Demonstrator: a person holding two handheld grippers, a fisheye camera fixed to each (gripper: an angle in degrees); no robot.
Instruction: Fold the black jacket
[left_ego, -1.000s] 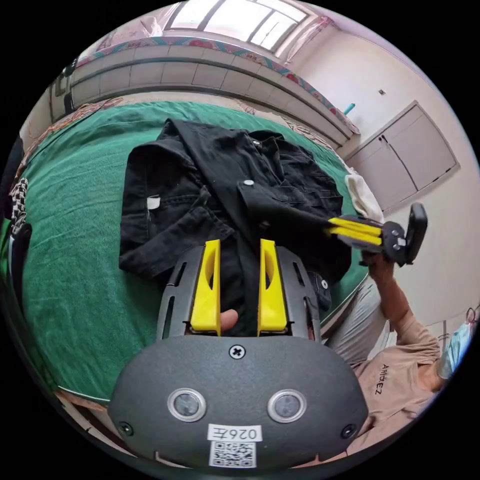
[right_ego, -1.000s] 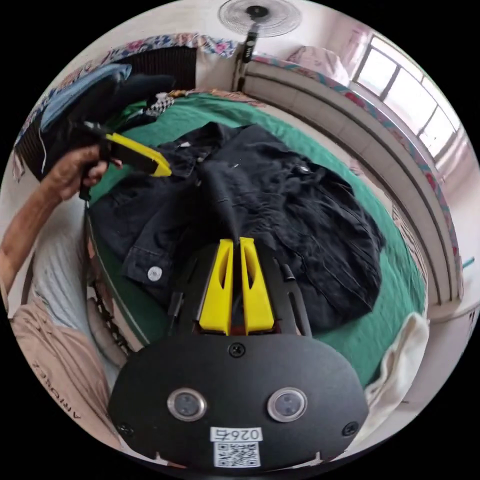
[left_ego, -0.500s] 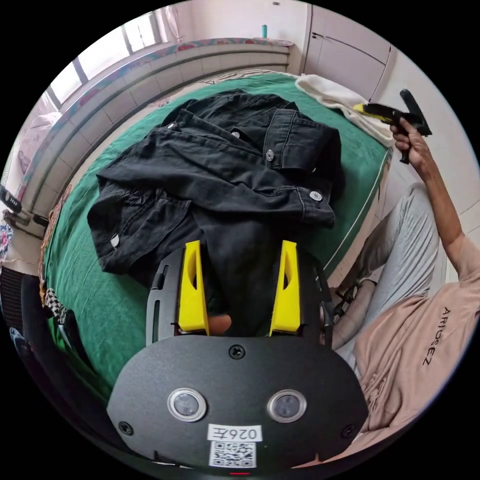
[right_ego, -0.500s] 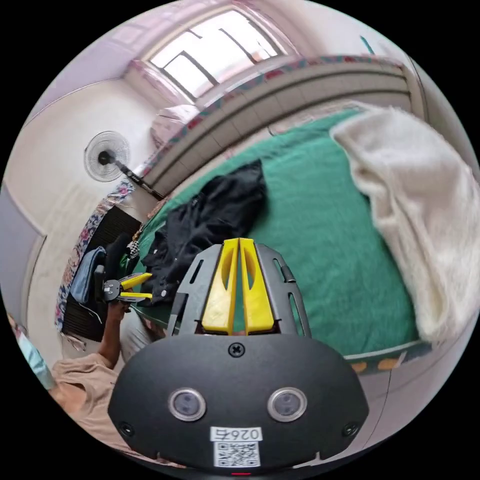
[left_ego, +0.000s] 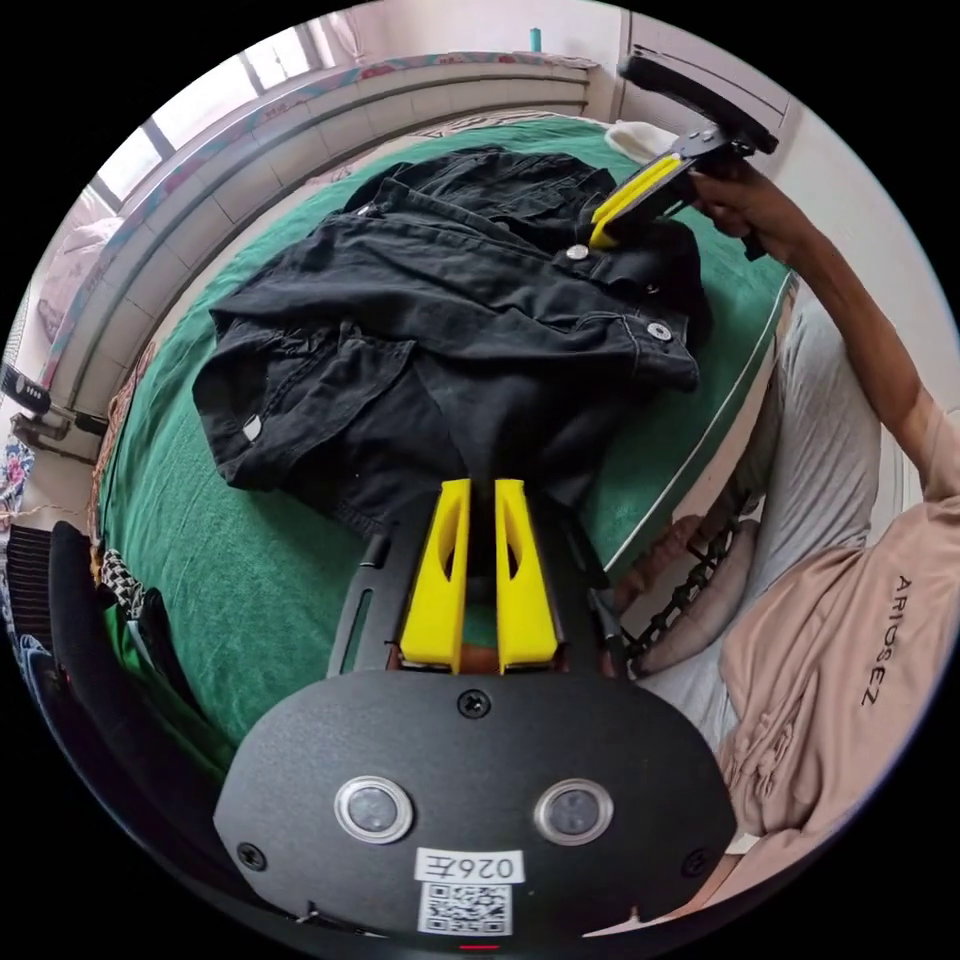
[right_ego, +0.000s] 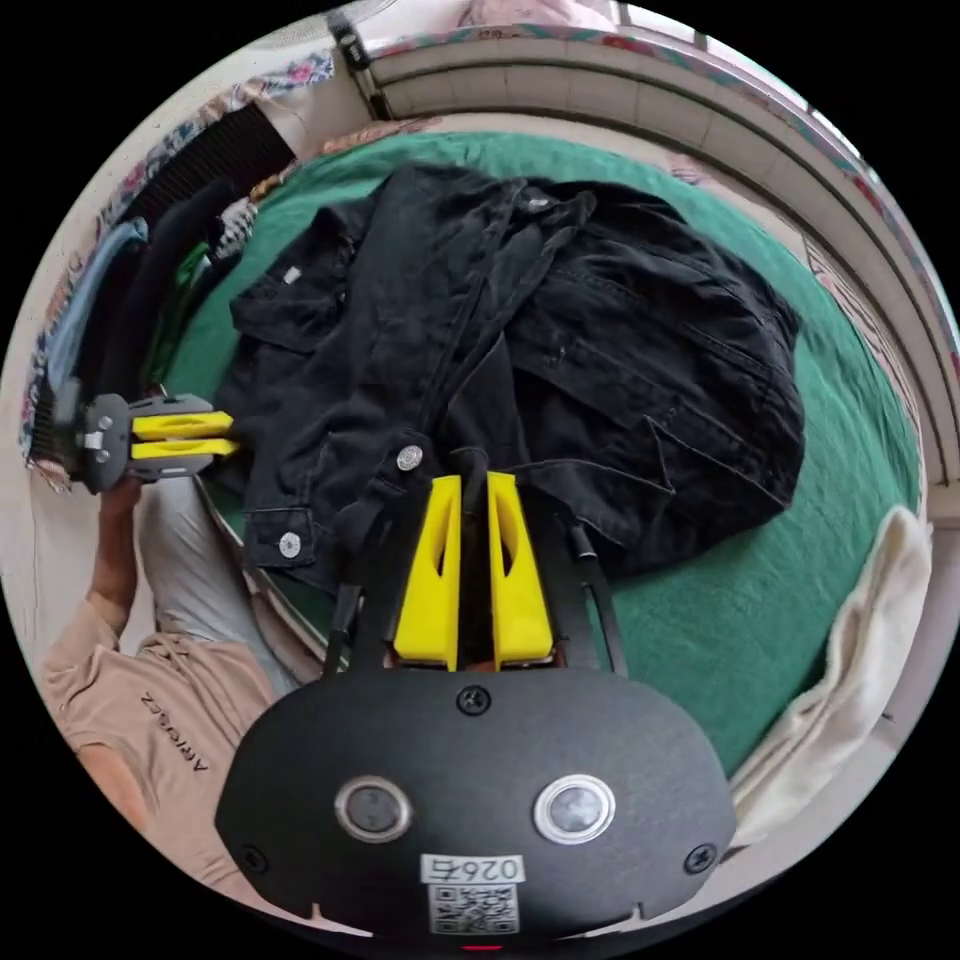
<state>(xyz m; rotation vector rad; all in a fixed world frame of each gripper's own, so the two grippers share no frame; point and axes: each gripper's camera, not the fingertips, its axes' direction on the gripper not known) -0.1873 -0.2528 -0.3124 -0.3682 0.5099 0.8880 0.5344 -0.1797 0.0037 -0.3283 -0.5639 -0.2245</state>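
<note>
While the black jacket (left_ego: 440, 320) lay crumpled on the green bed (left_ego: 200, 560), both grippers held its near hem.
Left gripper (left_ego: 478, 500) and right gripper (right_ego: 470, 492) fingers were closed on jacket cloth, well apart along that hem, probably to spread the garment flat.

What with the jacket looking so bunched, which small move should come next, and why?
Probably lift both grips slightly and draw them apart to spread the near edge flat. The left gripper and the right gripper each seem closed on the black jacket, which lies rumpled on the green bedcover with a sleeve across its front.
</note>
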